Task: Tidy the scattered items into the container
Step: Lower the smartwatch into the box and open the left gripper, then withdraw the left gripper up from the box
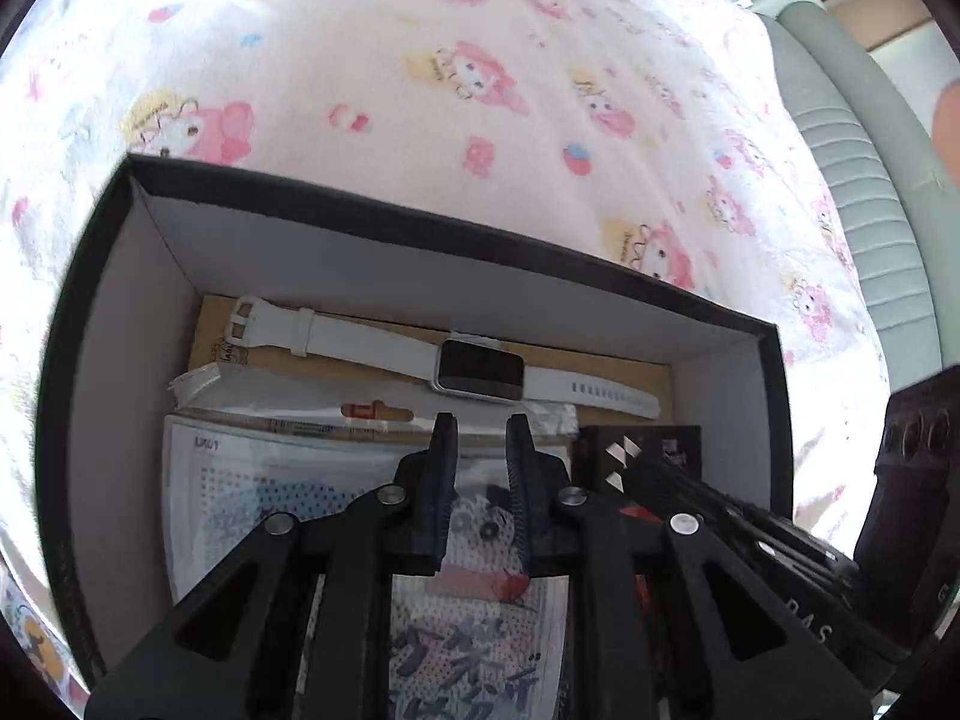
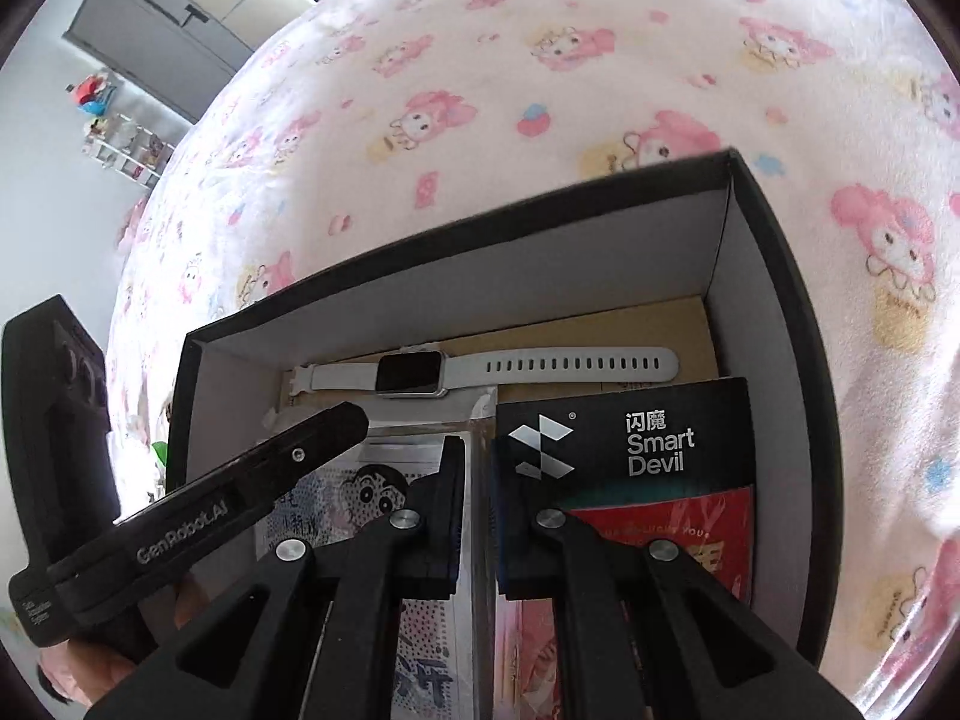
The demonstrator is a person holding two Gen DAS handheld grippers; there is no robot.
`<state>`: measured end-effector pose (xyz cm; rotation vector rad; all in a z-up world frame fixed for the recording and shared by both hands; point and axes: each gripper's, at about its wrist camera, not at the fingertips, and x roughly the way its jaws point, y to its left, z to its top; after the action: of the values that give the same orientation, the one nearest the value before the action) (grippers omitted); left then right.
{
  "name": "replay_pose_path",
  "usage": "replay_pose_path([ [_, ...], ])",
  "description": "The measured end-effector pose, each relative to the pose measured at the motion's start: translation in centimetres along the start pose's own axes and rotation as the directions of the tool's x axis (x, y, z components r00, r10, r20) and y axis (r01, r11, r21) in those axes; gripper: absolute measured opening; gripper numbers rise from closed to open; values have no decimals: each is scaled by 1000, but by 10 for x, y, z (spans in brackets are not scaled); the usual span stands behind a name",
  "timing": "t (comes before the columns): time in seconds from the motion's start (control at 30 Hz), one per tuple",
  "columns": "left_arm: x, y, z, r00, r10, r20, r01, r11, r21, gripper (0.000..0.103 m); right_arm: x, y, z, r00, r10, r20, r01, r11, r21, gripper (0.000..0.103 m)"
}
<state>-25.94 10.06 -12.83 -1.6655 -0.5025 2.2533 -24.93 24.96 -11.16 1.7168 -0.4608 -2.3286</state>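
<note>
A black box [image 1: 420, 222] [image 2: 456, 234] with white inner walls lies open on the bed. In it, at the far side, is a white smartwatch [image 1: 480, 369] [image 2: 408, 373] on brown card. A clear cartoon-printed packet [image 1: 270, 480] [image 2: 372, 486] and a black "Smart Devil" pack [image 2: 630, 438] [image 1: 642, 450] lie nearer. My left gripper [image 1: 481, 423] [image 2: 336, 426] hangs over the packet, its jaws a little apart and empty. My right gripper [image 2: 480, 450] points down between packet and pack, jaws almost together, nothing gripped.
The box rests on a white blanket [image 1: 480, 90] [image 2: 540, 90] printed with pink cartoon figures. A grey padded edge [image 1: 852, 150] runs along the right. A wardrobe [image 2: 162, 24] and a small toy shelf [image 2: 126, 144] stand far left. A red packet [image 2: 678, 516] lies under the black pack.
</note>
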Motion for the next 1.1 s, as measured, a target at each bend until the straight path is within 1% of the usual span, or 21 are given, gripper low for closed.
replay_pose_path([
  [0.07,-23,-9,-10,999,-23,47,20,998,51,15,-13,14,-7,999,-28,43,30,999,-36,6],
  [0.17,-55,-19,-26,992,-50,114,41,996,82,14,-32,39,-22,994,-44,99,55,993,-108,6],
  [0.23,-74,-26,-37,987,-38,153,21,994,108,12,-47,50,-32,987,-70,144,89,988,-130,6],
  [0.3,-90,-35,-45,982,-31,185,4,990,143,13,-63,57,-44,982,-57,179,83,987,-139,6],
  [0.37,-106,-42,-57,977,-32,210,-5,985,174,14,-80,63,-53,976,-50,210,83,985,-151,6],
  [0.47,-126,-48,-77,971,-33,238,-16,979,204,14,-99,75,-73,962,-66,264,119,975,-190,6],
  [0.6,-147,-52,-99,969,-38,245,-26,968,251,14,-122,85,-102,949,-55,311,126,969,-215,6],
  [0.73,-163,-51,-125,962,-37,272,-38,963,267,14,-136,92,-128,940,-45,339,130,964,-232,6],
  [0.83,-171,-47,-143,961,-36,275,-43,960,276,14,-140,95,-148,937,-33,347,122,964,-237,6],
  [0.93,-173,-40,-157,964,-40,261,-33,963,269,13,-139,94,-165,941,-15,338,97,969,-228,6],
  [1.0,-174,-35,-165,964,-24,263,-47,964,260,13,-135,97,-172,947,-4,322,85,967,-239,6],
  [1.1,-175,-23,-174,965,-22,260,-40,972,231,13,-129,106,-181,953,-11,303,95,960,-263,6],
])
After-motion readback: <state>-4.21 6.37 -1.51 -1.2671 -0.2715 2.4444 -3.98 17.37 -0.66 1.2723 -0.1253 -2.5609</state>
